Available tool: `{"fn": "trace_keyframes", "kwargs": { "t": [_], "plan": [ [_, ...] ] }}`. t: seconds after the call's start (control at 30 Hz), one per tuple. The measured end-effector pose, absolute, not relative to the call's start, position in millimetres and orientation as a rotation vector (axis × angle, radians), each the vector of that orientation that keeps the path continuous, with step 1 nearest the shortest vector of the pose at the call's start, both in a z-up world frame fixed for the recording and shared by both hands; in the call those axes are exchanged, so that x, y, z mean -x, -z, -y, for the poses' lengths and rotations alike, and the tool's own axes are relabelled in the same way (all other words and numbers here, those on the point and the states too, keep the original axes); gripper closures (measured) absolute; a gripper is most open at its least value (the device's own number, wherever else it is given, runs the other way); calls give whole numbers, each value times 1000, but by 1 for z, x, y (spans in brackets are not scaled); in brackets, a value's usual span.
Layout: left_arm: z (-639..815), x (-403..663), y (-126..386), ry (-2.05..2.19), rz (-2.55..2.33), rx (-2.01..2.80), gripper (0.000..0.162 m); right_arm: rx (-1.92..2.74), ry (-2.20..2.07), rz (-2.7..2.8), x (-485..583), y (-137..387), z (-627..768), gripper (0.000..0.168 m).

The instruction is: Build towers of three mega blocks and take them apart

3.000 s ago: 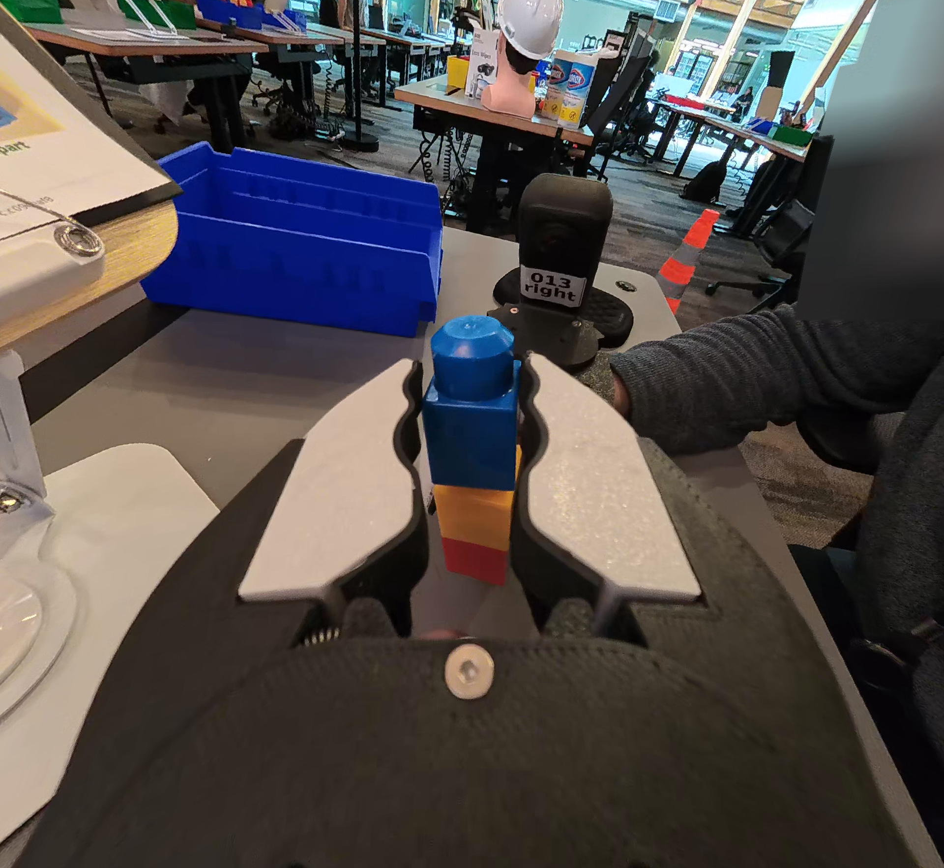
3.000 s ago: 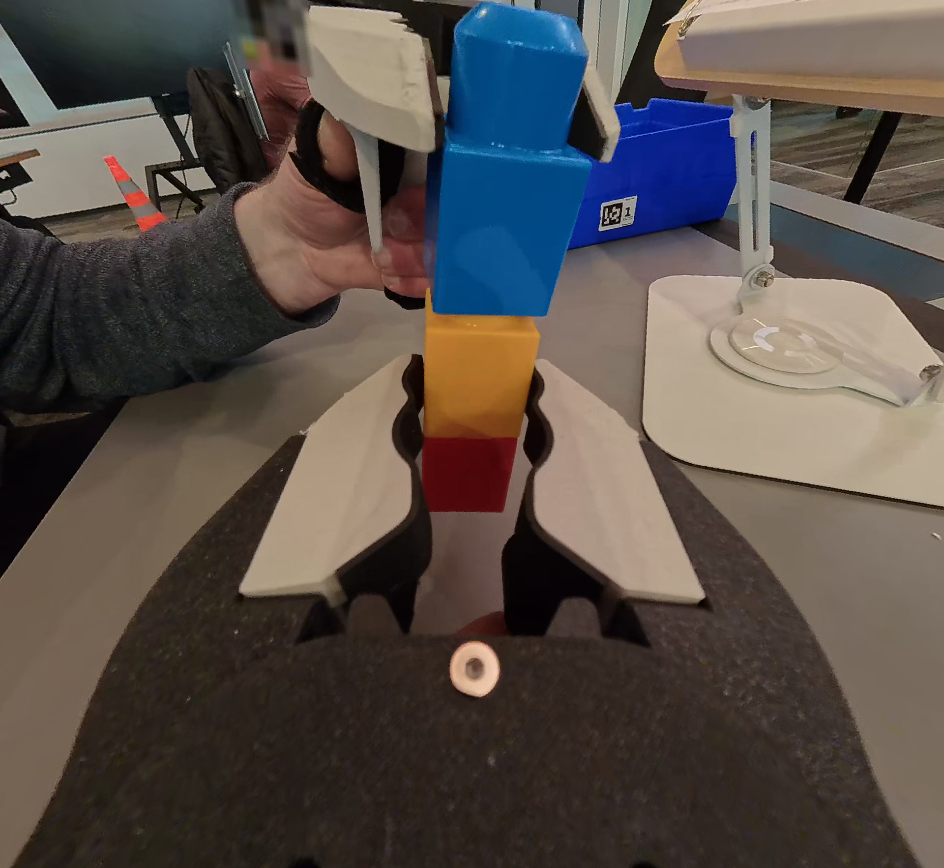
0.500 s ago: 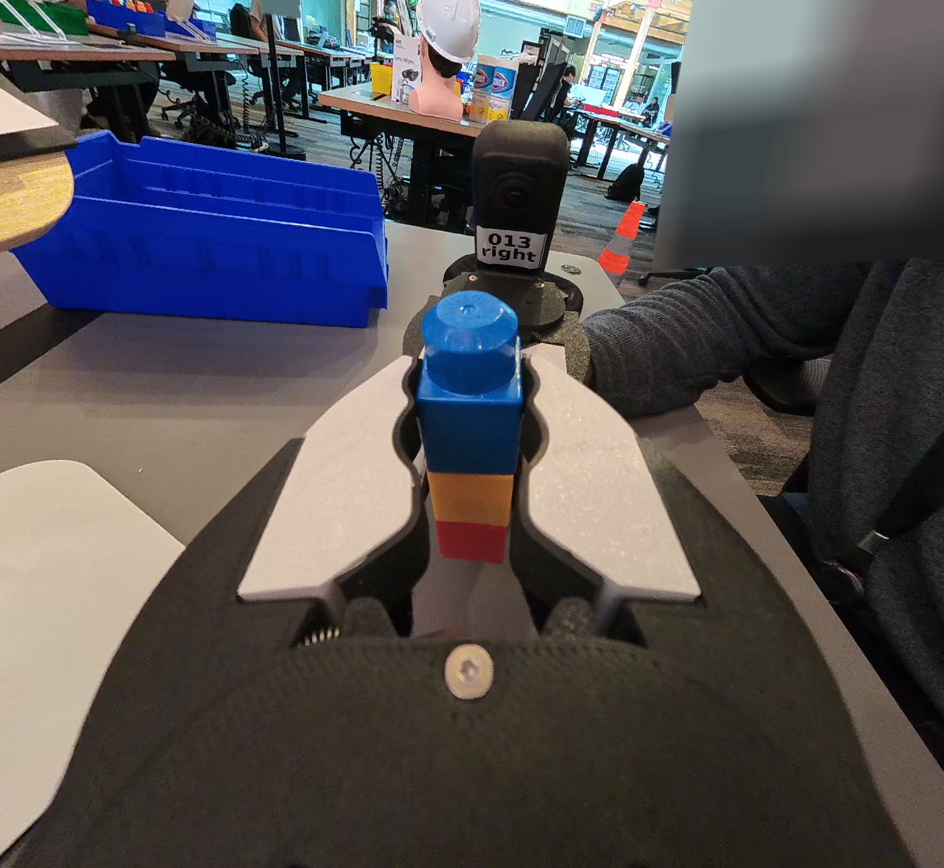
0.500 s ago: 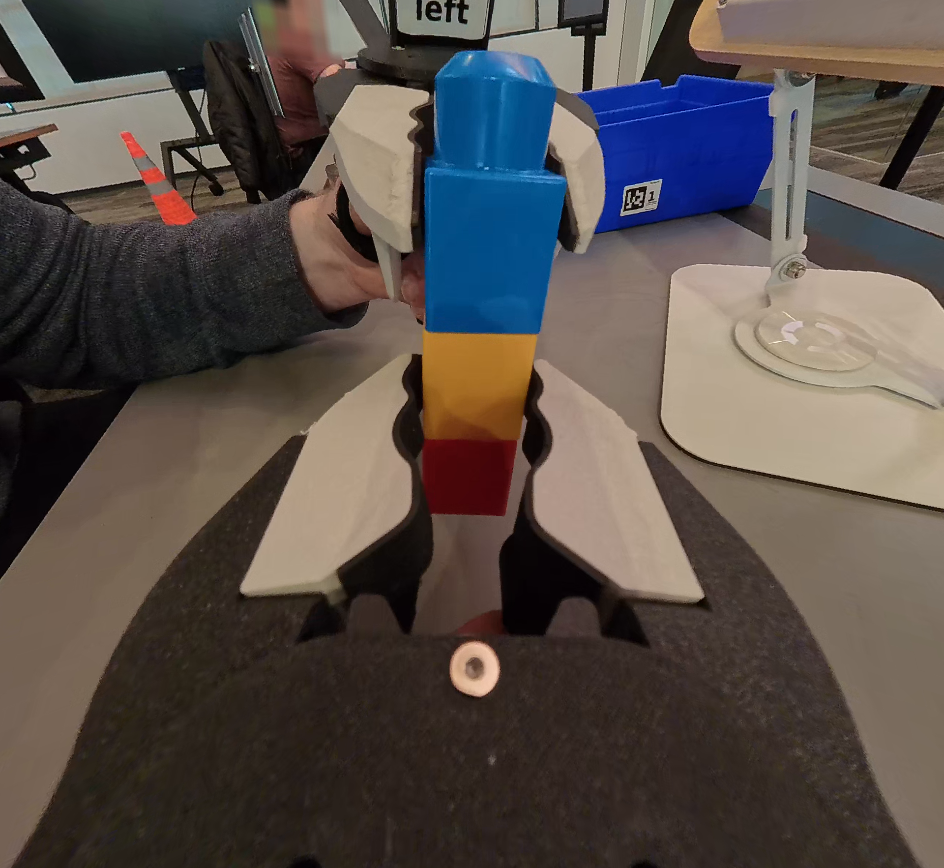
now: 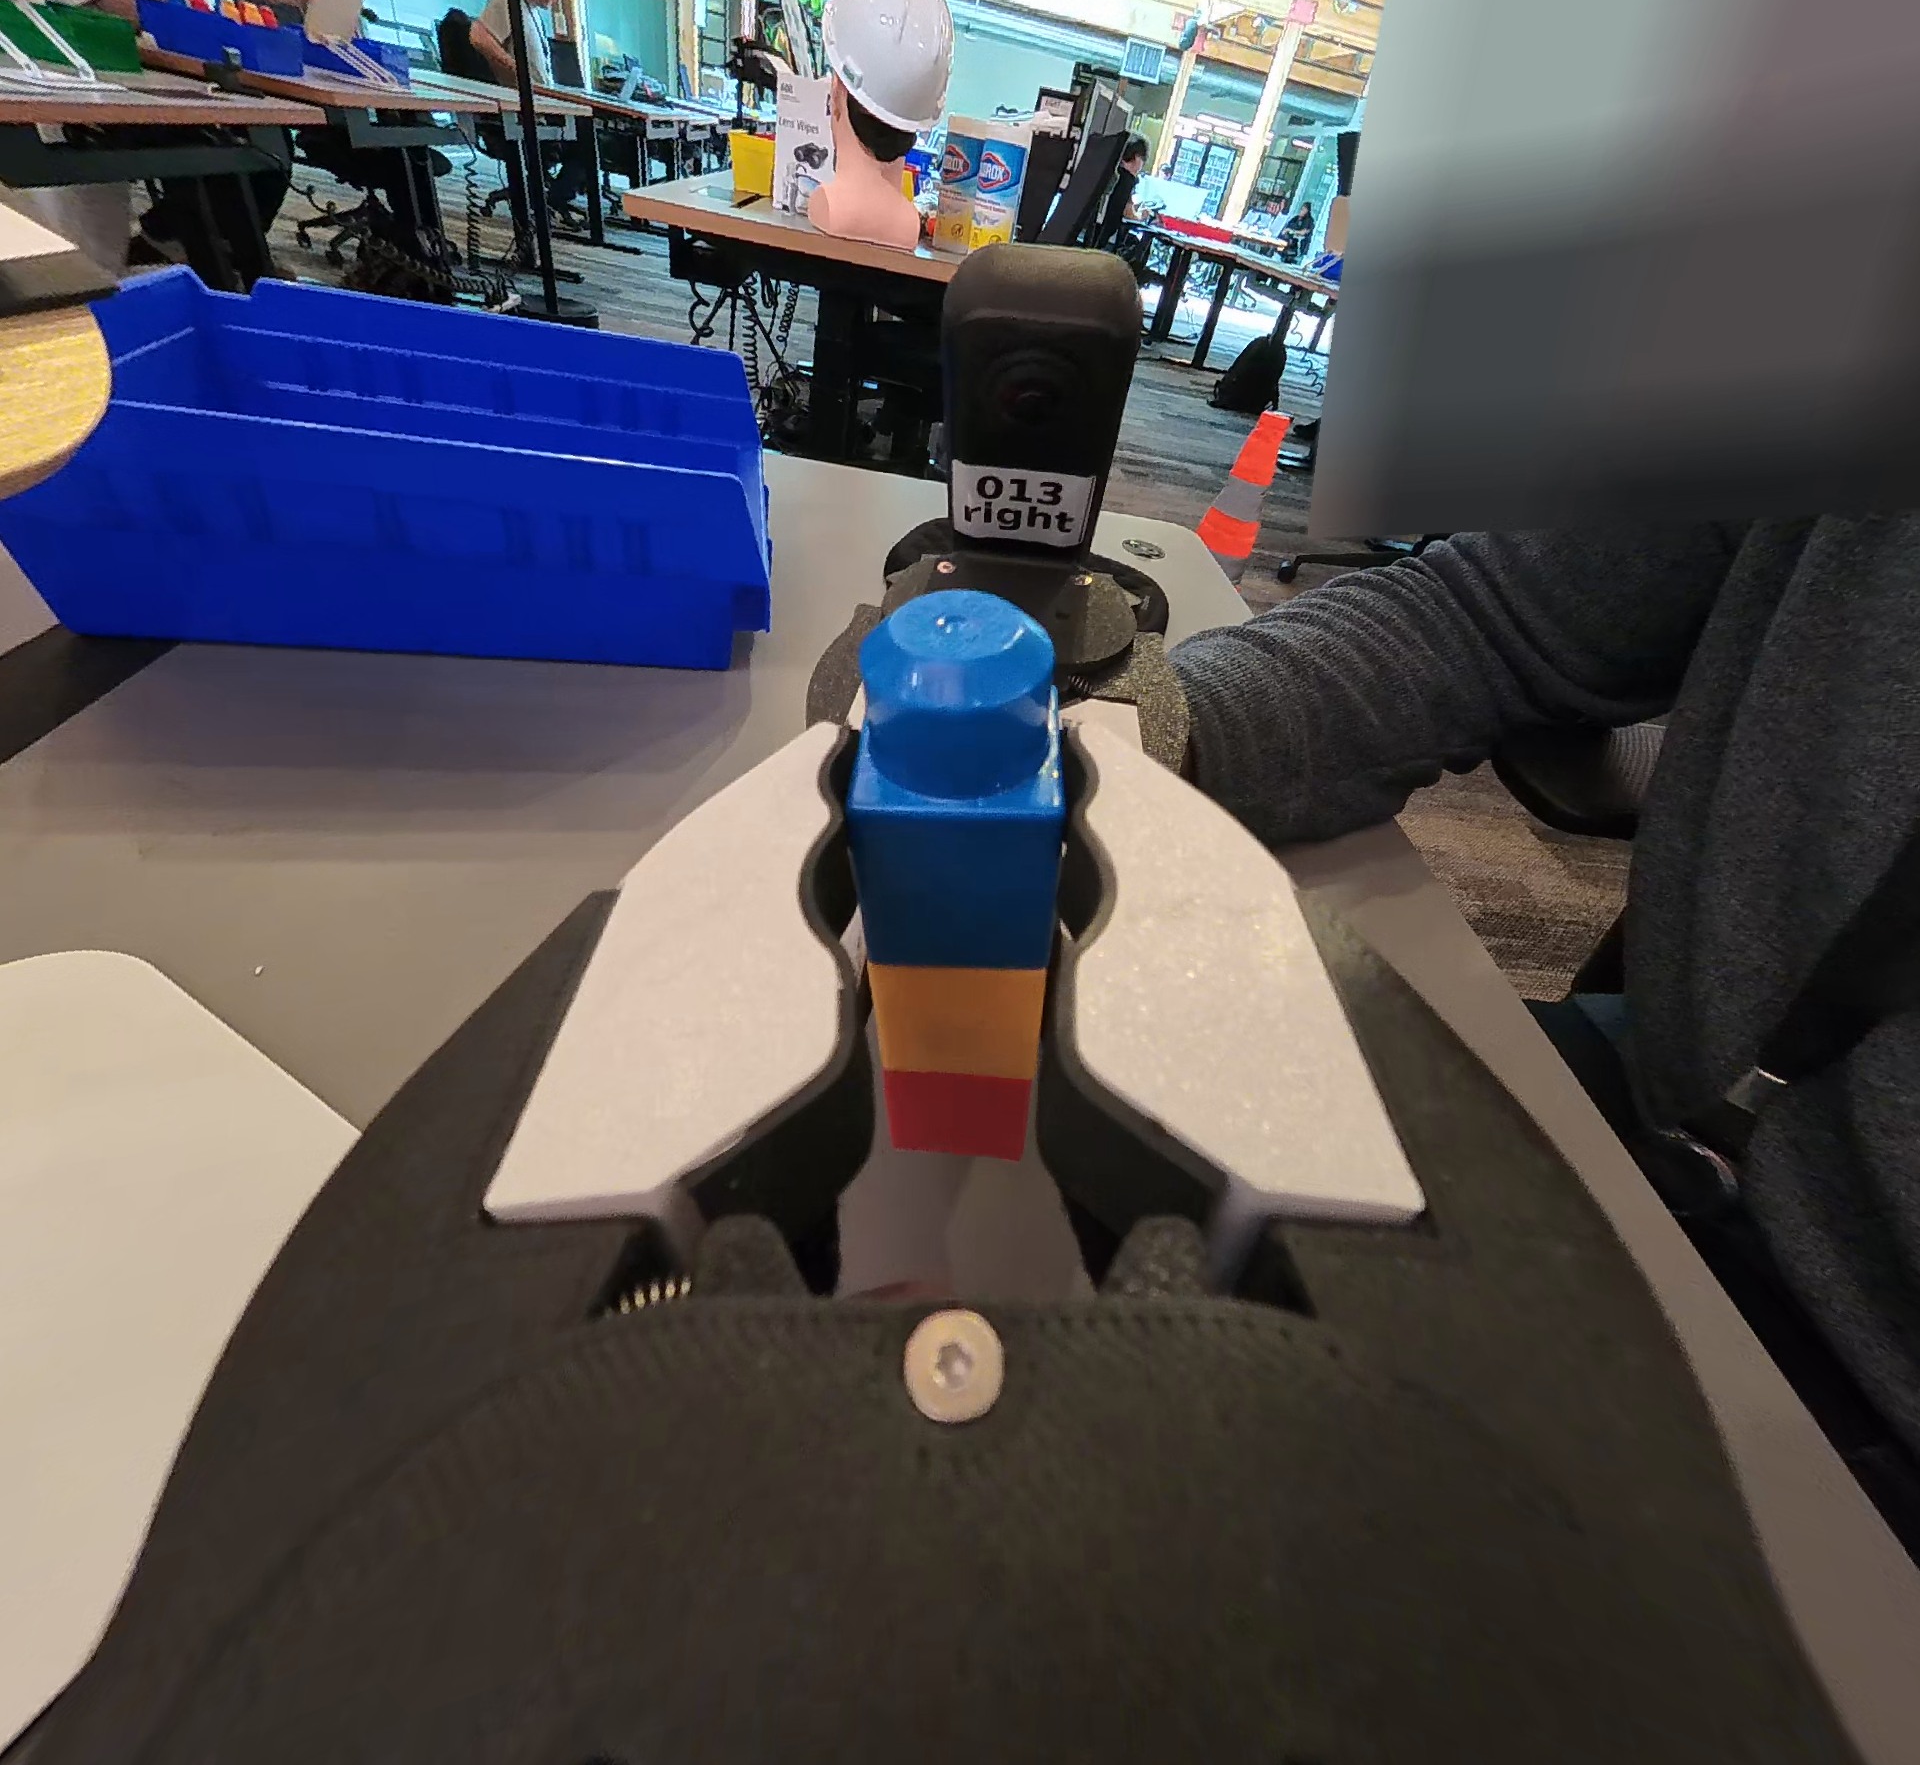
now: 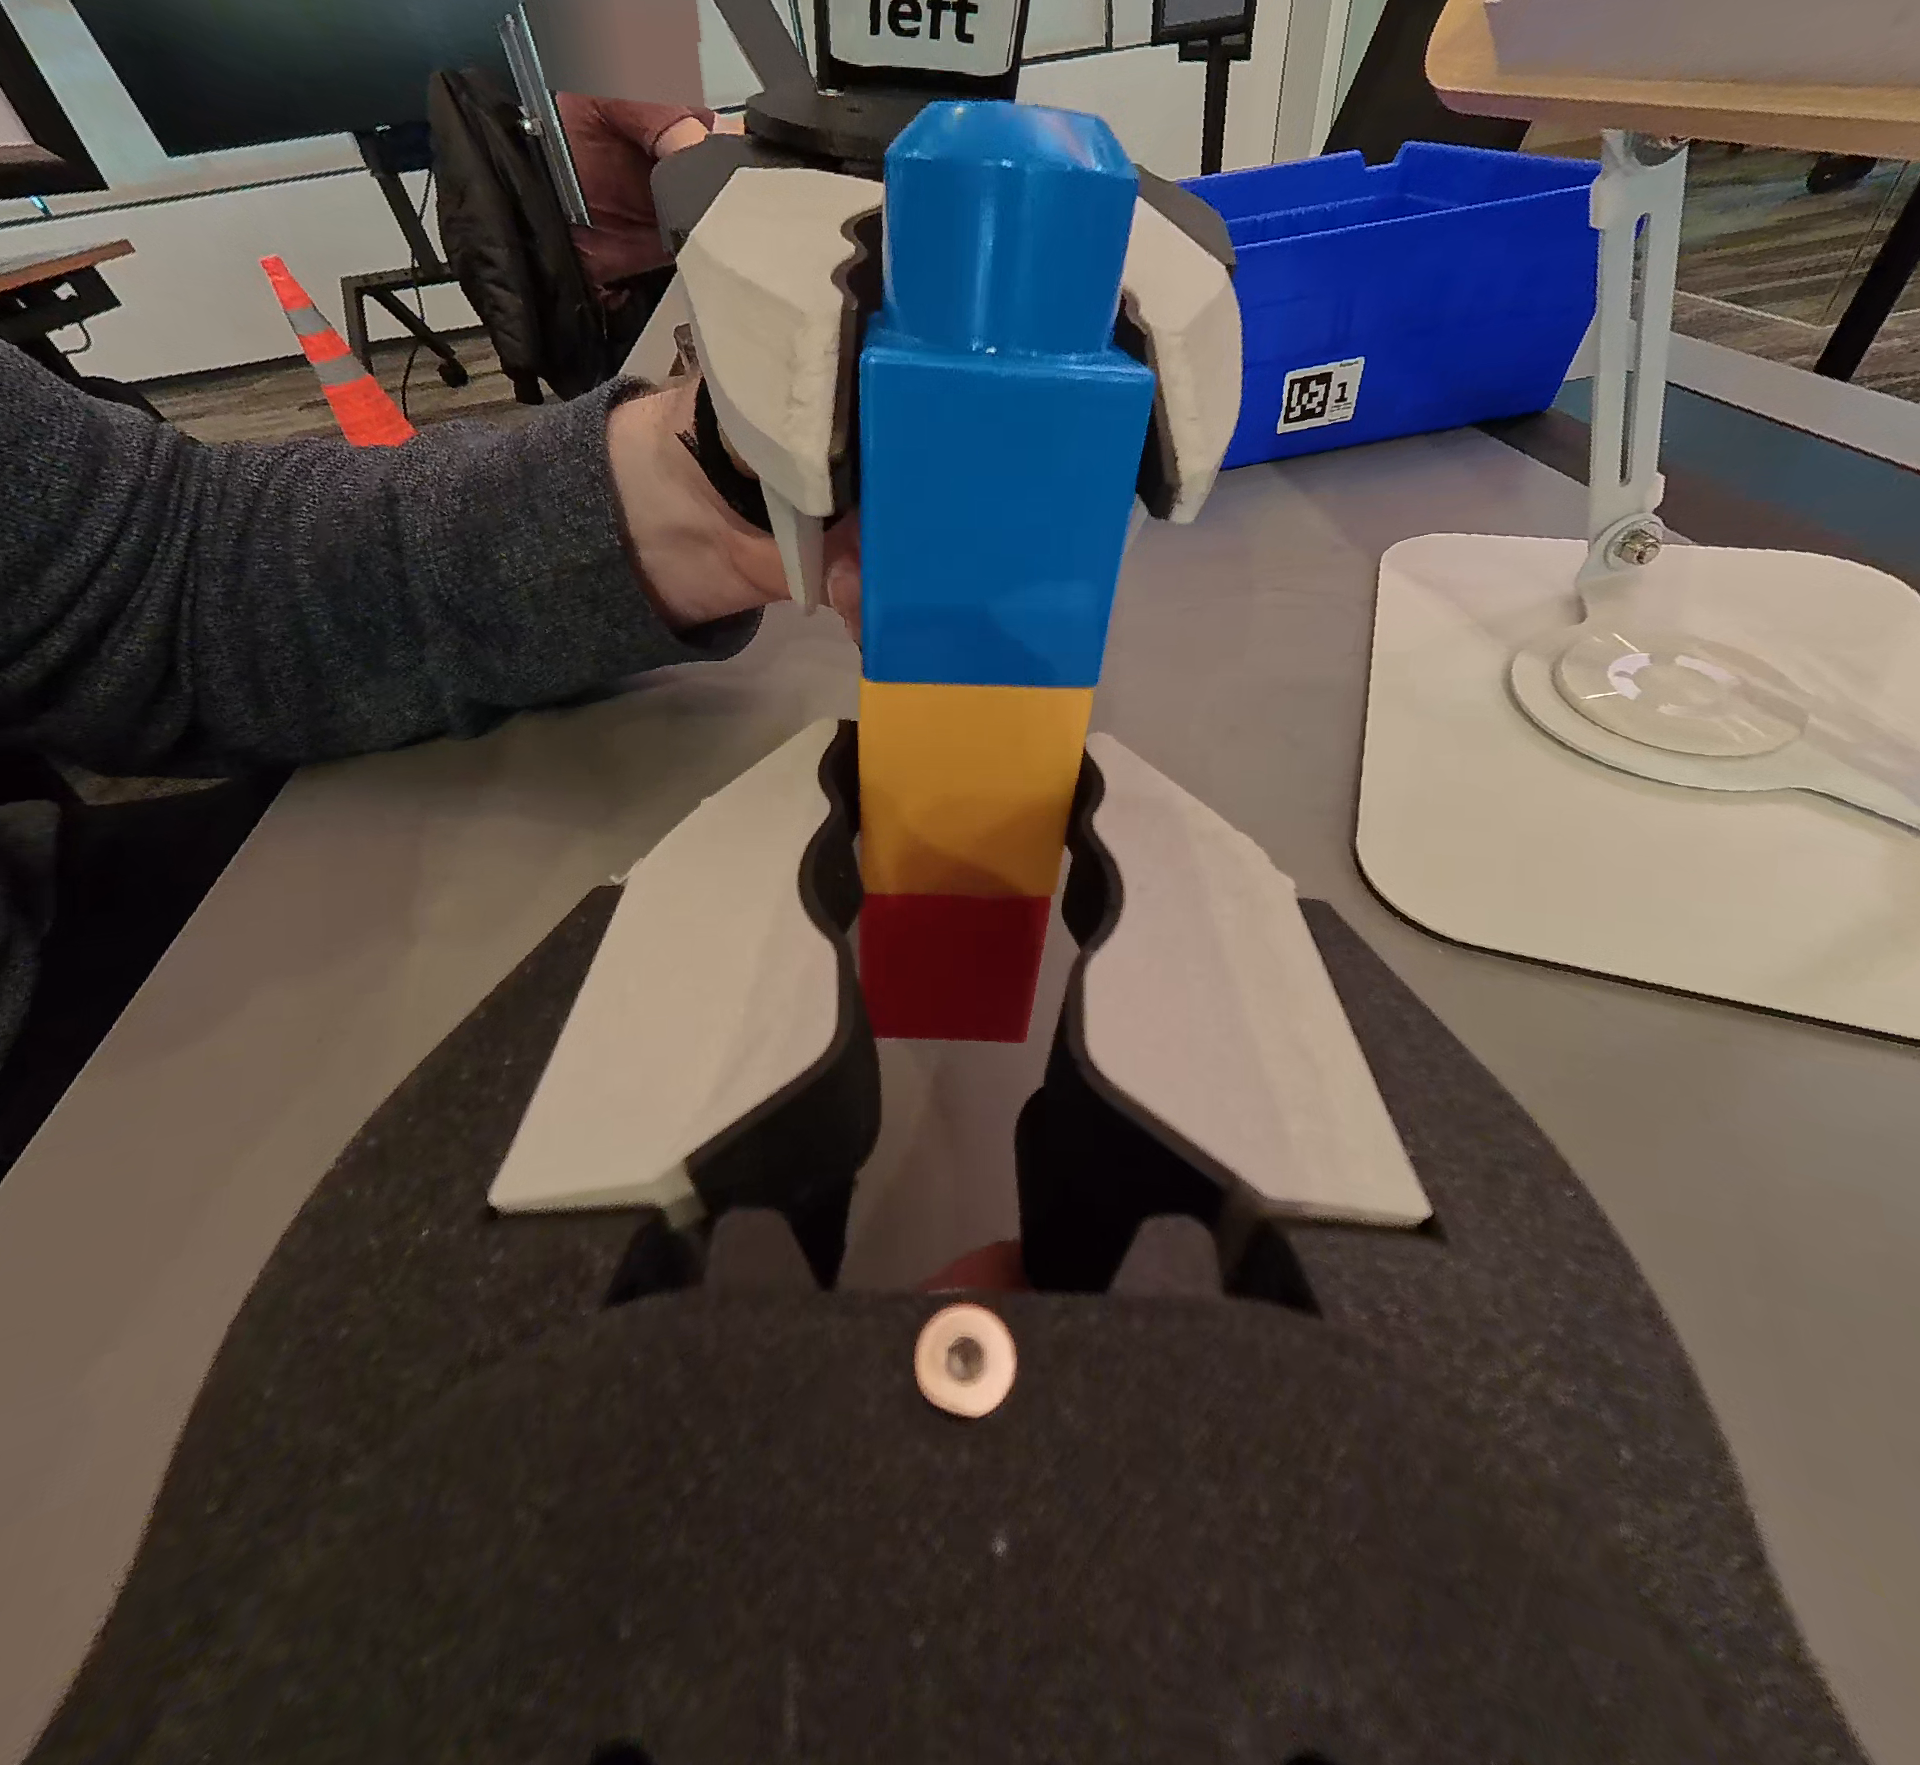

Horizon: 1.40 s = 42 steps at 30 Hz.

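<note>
bright, even indoor light in both views, with daylight glare washing out the ceiling far behind the blue bin (image 5: 416,489). wide-angle bending curves the edges. soft highlights sit on the blue block (image 6: 997,427); the near foam looks perhaps slightly blurred.

A blue bin (image 5: 416,489) and a white stand base (image 6: 1621,759) sit on the grey table (image 5: 312,842).

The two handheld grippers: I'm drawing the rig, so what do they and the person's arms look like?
Each handheld gripper, left and right, has a rough black fan-shaped body with one central silver screw, and two pale grey fingers with wavy black inner pads. A black camera bearing a white label tops the right one. Both arms wear dark grey knit sleeves.
</note>
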<state>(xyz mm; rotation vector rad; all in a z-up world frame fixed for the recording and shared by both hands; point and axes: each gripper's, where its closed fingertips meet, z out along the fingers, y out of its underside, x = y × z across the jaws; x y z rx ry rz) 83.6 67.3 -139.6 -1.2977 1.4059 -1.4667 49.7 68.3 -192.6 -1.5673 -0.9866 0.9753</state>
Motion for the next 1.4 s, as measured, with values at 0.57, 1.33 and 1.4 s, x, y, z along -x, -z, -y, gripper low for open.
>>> {"fn": "trace_keyframes", "kwargs": {
  "t": [0.57,1.33,1.4],
  "plan": [
    [-72,-98,172,1429,-1418,1469,100,1492,-1097,743,-74,168,-85,132],
    [-69,-95,189,1399,-1503,1561,126,1456,-1092,730,-84,157,-87,126],
    [-69,-93,192,1365,-1530,1570,127,1435,-1112,696,-94,147,-90,121]
  ]
}}
